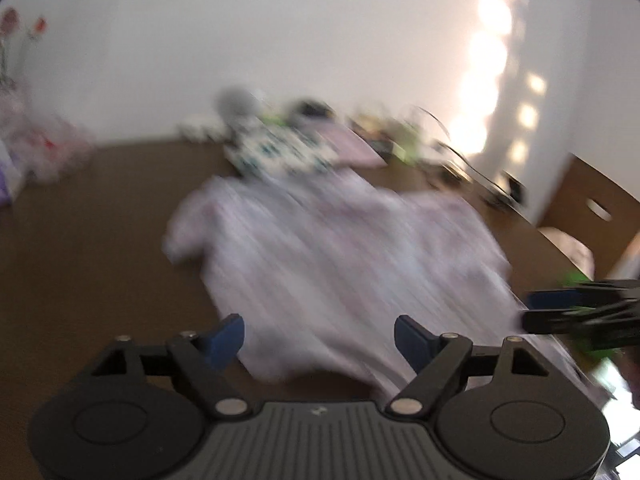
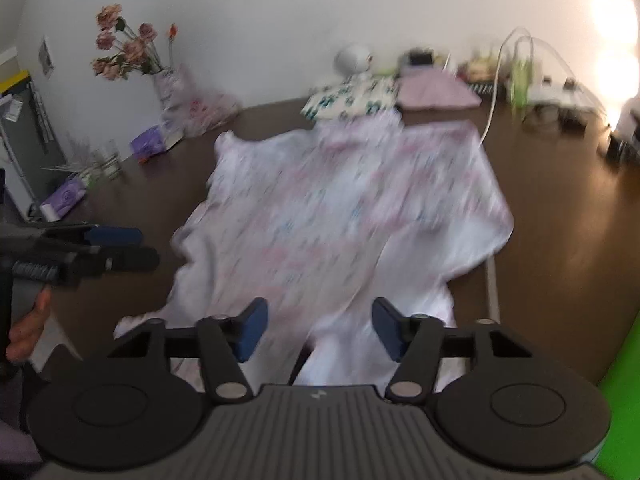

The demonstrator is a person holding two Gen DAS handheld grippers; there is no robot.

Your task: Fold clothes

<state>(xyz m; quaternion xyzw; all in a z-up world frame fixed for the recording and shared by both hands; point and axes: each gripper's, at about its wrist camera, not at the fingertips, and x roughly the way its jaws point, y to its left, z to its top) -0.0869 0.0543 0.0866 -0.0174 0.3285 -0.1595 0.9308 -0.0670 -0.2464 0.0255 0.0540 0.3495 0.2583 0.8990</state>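
Garment [image 2: 340, 208]: pale printed cloth spread on the brown table [image 2: 560, 208]; print smeared by blur, near hem hidden behind gripper body.
Left gripper [image 1: 319, 340]: 2 fingers wide apart, holding nothing, near edge of cloth.
Right gripper [image 2: 316, 328]: spread apart, empty, over near hem.
Far clutter: folded clothes [image 2: 436, 90] against wall, otherwise indistinct.

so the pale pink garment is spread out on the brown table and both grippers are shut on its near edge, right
Not quite. The pale pink garment is spread on the brown table, but the left gripper and right gripper are open, holding nothing, as each wrist view shows.
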